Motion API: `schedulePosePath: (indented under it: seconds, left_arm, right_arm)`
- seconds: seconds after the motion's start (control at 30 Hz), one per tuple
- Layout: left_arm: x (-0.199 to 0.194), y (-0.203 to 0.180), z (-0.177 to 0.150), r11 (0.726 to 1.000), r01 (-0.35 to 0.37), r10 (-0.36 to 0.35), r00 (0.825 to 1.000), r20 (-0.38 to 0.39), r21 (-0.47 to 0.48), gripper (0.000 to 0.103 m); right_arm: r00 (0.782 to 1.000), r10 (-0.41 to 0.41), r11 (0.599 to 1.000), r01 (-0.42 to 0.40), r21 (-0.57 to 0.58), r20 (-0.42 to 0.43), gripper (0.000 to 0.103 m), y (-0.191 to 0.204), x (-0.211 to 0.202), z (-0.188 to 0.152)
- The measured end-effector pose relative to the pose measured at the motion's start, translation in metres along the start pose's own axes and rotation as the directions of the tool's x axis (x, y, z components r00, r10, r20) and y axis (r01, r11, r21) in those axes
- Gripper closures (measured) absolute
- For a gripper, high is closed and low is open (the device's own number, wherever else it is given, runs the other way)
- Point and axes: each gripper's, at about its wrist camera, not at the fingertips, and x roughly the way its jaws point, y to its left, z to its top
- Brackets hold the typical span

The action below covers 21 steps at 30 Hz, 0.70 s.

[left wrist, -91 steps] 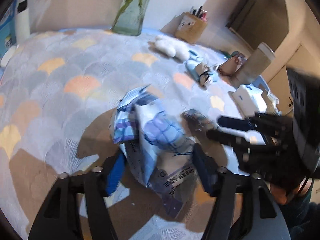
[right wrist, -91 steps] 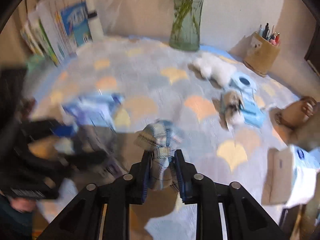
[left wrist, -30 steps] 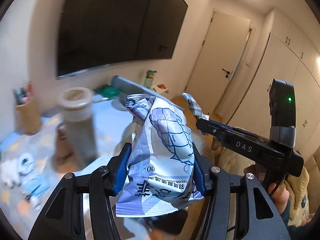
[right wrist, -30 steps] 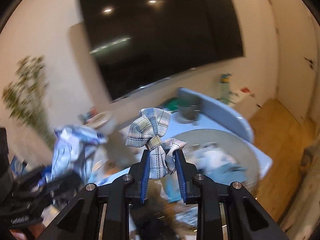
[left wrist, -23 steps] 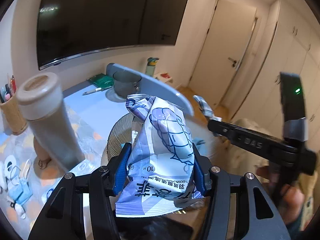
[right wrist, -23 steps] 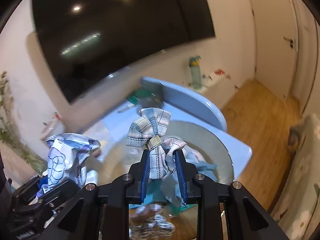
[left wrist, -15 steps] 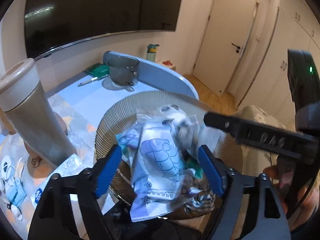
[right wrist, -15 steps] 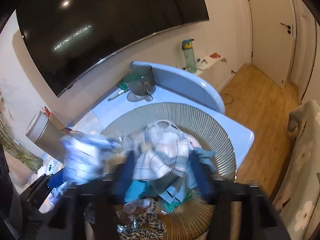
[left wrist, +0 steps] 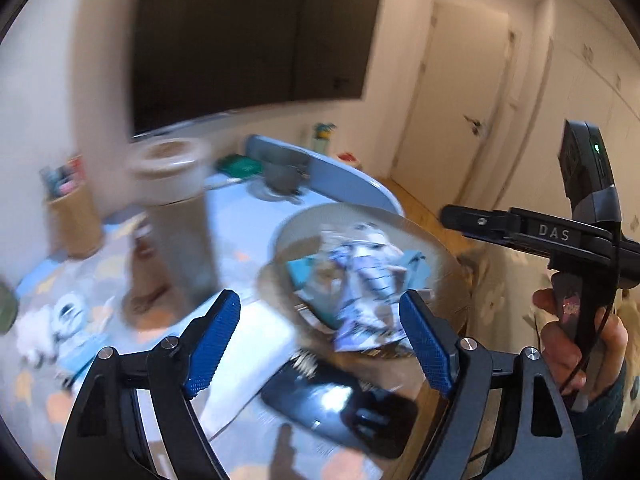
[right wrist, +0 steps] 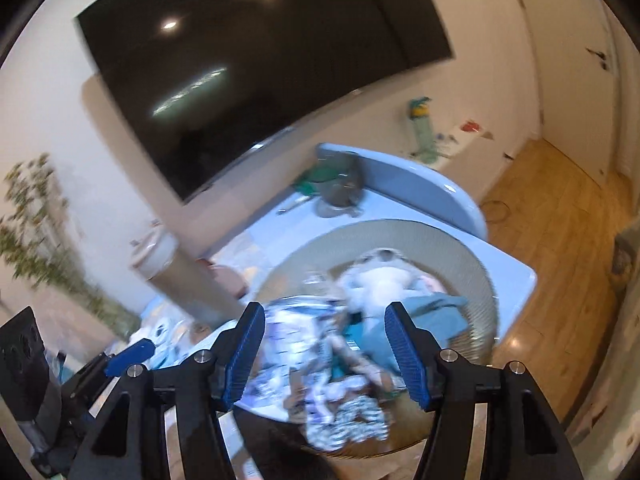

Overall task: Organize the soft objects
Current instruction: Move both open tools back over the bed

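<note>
A round woven basket [left wrist: 444,256] [right wrist: 480,276] holds a heap of soft things. The blue-and-white plastic packet [left wrist: 360,280] [right wrist: 296,336] lies in it, beside plaid cloth [right wrist: 380,276] and teal fabric [right wrist: 436,308]. My left gripper [left wrist: 320,336] is open and empty, above and in front of the basket. My right gripper [right wrist: 324,348] is open and empty over the basket; it also shows at the right of the left wrist view [left wrist: 520,228]. Both views are motion-blurred.
A tall beige cylinder [left wrist: 176,216] stands left of the basket. A black phone [left wrist: 340,404] lies near the basket's front. A pen holder [left wrist: 72,208], white plush and masks [left wrist: 60,324] sit at left. A grey mug [right wrist: 340,188] stands behind the basket. Wood floor [right wrist: 560,216] lies right.
Both grippers have opened and dropped the packet and the plaid bow into the basket. Both have since pulled back, and the left view has swung left.
</note>
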Motion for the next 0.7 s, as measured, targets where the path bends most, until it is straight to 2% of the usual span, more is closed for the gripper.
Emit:
schedulePosePath:
  seconds: [0.2, 0.3, 0.4, 0.43, 0.5, 0.57, 0.67, 0.7]
  left_arm:
    - [-0.062, 0.069, -0.034, 0.986, -0.123, 0.128, 0.991, 0.034, -0.110, 0.022]
    - [-0.097, 0.111, -0.050, 0.962, -0.200, 0.212, 0.976, 0.050, -0.185, 0.022]
    - [-0.131, 0.160, -0.062, 0.918, -0.311, 0.329, 0.944, 0.036, -0.246, 0.022]
    - [-0.136, 0.173, -0.063, 0.908, -0.326, 0.347, 0.937, 0.033, -0.263, 0.022]
    - [-0.154, 0.199, -0.067, 0.887, -0.341, 0.369, 0.929, 0.035, -0.312, 0.022]
    - [-0.166, 0.225, -0.070, 0.871, -0.331, 0.369, 0.929, 0.040, -0.362, 0.022]
    - [-0.168, 0.256, -0.071, 0.864, -0.305, 0.345, 0.938, 0.030, -0.401, 0.022]
    - [-0.165, 0.261, -0.071, 0.869, -0.289, 0.326, 0.945, 0.025, -0.401, 0.018]
  right_arm:
    - [0.996, 0.093, 0.992, -0.094, -0.085, -0.018, 0.042, 0.056, -0.003, -0.009]
    - [0.988, 0.146, 0.976, -0.151, -0.157, -0.045, 0.042, 0.099, 0.001, -0.022]
    - [0.977, 0.188, 0.948, -0.207, -0.241, -0.101, 0.042, 0.147, 0.013, -0.038]
    - [0.971, 0.204, 0.935, -0.232, -0.269, -0.128, 0.042, 0.166, 0.020, -0.044]
    - [0.957, 0.227, 0.910, -0.274, -0.311, -0.181, 0.042, 0.197, 0.036, -0.056]
    - [0.947, 0.227, 0.888, -0.297, -0.351, -0.226, 0.042, 0.226, 0.054, -0.067]
    - [0.934, 0.212, 0.853, -0.320, -0.412, -0.287, 0.042, 0.268, 0.076, -0.079]
    - [0.930, 0.209, 0.843, -0.328, -0.426, -0.303, 0.041, 0.279, 0.084, -0.082]
